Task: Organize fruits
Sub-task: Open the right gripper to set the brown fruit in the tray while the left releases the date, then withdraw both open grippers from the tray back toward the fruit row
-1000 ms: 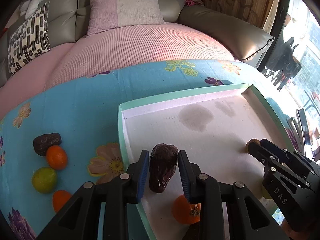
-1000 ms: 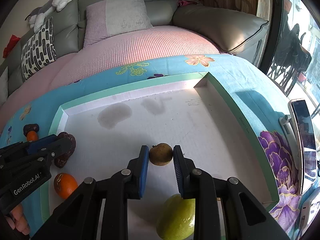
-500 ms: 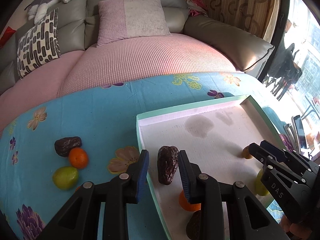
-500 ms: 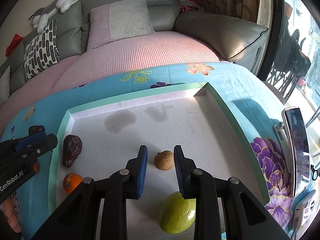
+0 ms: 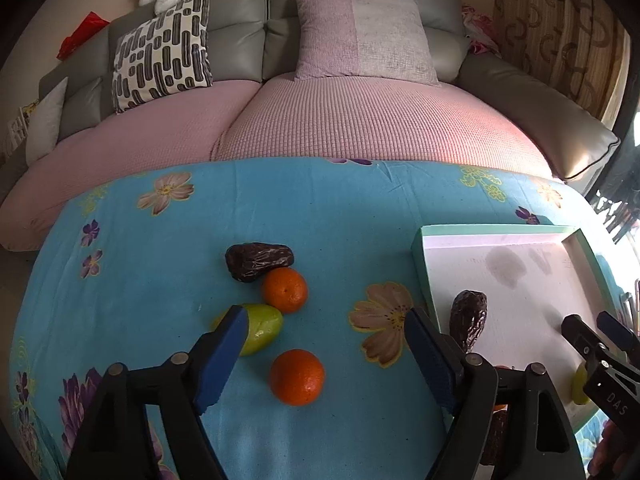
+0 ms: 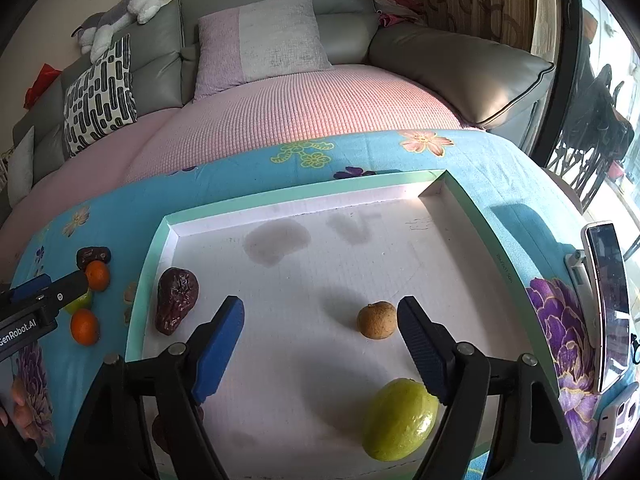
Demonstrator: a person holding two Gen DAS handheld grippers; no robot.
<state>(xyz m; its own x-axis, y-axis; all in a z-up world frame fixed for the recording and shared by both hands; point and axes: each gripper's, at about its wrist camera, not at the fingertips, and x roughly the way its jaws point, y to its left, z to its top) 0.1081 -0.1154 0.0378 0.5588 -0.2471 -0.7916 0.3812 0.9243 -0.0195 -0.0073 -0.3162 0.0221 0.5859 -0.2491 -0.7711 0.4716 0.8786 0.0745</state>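
On the blue flowered cloth, my left gripper (image 5: 326,330) is open above an orange (image 5: 296,377). Just beyond lie a green fruit (image 5: 262,328), a second orange (image 5: 284,290) and a dark date (image 5: 259,261). The green-rimmed white tray (image 5: 423,272) stands to the right and holds another dark date (image 5: 469,319). In the right wrist view my right gripper (image 6: 320,322) is open over the tray floor (image 6: 320,264). A small brown fruit (image 6: 377,320) sits by its right finger, a green fruit (image 6: 400,419) lies nearer, and the date (image 6: 176,299) rests at the tray's left side.
A grey sofa (image 5: 360,40) with a pink cover and cushions lies beyond the table. A phone (image 6: 606,300) on a stand sits right of the tray. The left gripper's body (image 6: 38,308) shows at the left edge, over fruits on the cloth. A hand (image 6: 20,412) is at lower left.
My left gripper let go of the date in the tray, opened wide and swung left over the loose fruits. My right gripper opened and drew back from the brown fruit.
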